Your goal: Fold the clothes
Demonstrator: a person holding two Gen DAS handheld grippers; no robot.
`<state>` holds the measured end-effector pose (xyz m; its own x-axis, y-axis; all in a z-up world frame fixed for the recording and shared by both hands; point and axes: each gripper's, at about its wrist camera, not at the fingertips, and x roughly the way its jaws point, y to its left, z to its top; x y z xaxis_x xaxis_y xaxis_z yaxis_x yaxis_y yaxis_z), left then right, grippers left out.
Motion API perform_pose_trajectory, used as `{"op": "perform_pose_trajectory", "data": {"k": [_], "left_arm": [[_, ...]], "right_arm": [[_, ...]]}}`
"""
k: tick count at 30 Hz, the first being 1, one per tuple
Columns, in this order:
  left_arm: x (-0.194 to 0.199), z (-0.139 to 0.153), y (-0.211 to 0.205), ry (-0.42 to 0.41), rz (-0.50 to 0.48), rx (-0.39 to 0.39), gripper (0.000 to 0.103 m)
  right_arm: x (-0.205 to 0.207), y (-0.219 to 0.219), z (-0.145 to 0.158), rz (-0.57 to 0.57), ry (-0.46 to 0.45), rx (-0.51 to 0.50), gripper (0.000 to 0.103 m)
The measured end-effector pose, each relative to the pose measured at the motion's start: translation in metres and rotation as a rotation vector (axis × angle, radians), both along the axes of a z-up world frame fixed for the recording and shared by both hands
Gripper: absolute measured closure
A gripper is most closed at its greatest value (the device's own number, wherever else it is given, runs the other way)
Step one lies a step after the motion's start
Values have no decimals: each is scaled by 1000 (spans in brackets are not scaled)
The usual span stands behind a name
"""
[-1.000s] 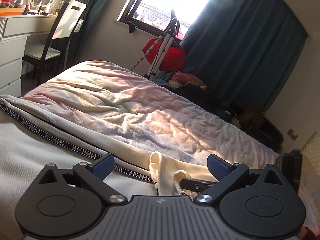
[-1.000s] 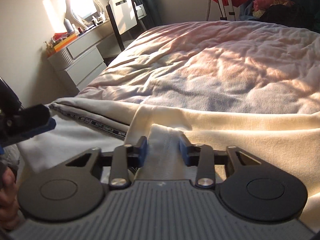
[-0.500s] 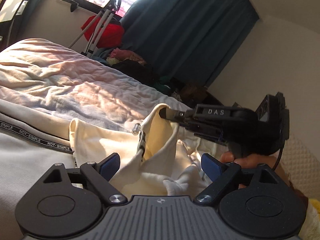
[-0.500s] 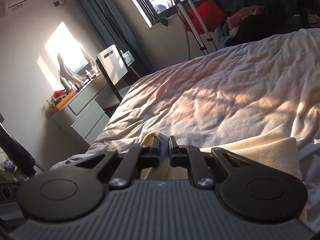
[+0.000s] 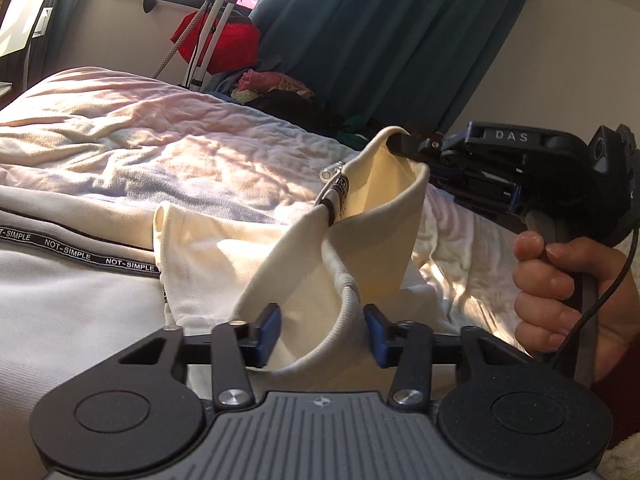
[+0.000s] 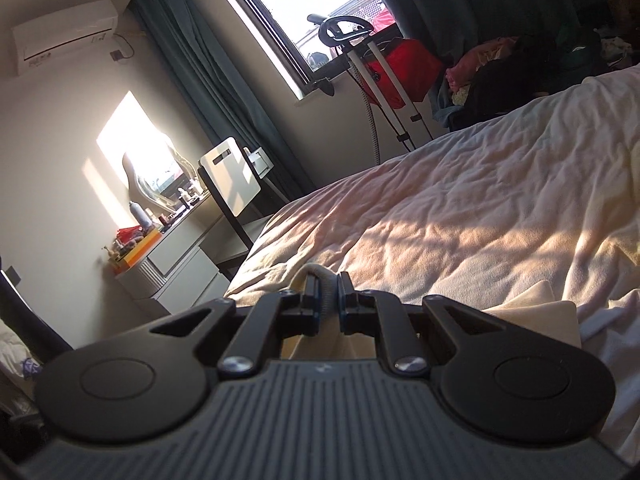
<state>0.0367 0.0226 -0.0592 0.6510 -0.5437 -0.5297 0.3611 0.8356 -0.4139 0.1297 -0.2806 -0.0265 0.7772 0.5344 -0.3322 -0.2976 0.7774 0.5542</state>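
In the left wrist view, the left tongs (image 5: 320, 334) are closing around a ribbed edge of the cream cotton garment (image 5: 280, 264) lifted off the bed (image 5: 140, 148). In the right wrist view, the right tongs (image 6: 328, 306) pinch its raised edge tightly.

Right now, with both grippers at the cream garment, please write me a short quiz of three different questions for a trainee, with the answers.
1. True or false: the right gripper is shut on the cream garment.
2. What do the printed words on the black tape of the white garment say?
A) NOT-SIMPLE
B) DAS
C) no words
3. Fill in: cloth of the cream garment lies between the blue pads of the ____ gripper, whose jaws are closing.

Key:
1. True; its pads pinch a fold of the cloth.
2. A.
3. Left.
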Motion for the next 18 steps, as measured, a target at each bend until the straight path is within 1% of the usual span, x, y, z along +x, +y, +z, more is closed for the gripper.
{"op": "perform_pose_trajectory", "data": {"k": [1, 2, 3, 4, 7, 10, 15, 18], "left_arm": [[-2, 0, -1, 10, -4, 13, 83], [-5, 1, -2, 20, 0, 30, 88], [-10, 2, -1, 27, 0, 30, 94], [-14, 4, -1, 33, -1, 30, 95], [-26, 7, 3, 62, -17, -6, 96], [-35, 6, 7, 87, -12, -11, 97], [-27, -10, 15, 166, 39, 27, 97], [-24, -15, 10, 158, 34, 111, 95]], "right_arm": [[2, 3, -1, -1, -2, -4, 91], [5, 9, -2, -1, -4, -20, 91], [8, 15, -4, -1, -7, -37, 91], [11, 23, -6, 4, -14, -65, 91], [18, 56, -15, 33, -34, -164, 91], [24, 87, -35, 65, -30, -281, 91], [35, 133, -75, 108, -6, -475, 91], [36, 143, -88, 115, -6, -525, 91]]}}
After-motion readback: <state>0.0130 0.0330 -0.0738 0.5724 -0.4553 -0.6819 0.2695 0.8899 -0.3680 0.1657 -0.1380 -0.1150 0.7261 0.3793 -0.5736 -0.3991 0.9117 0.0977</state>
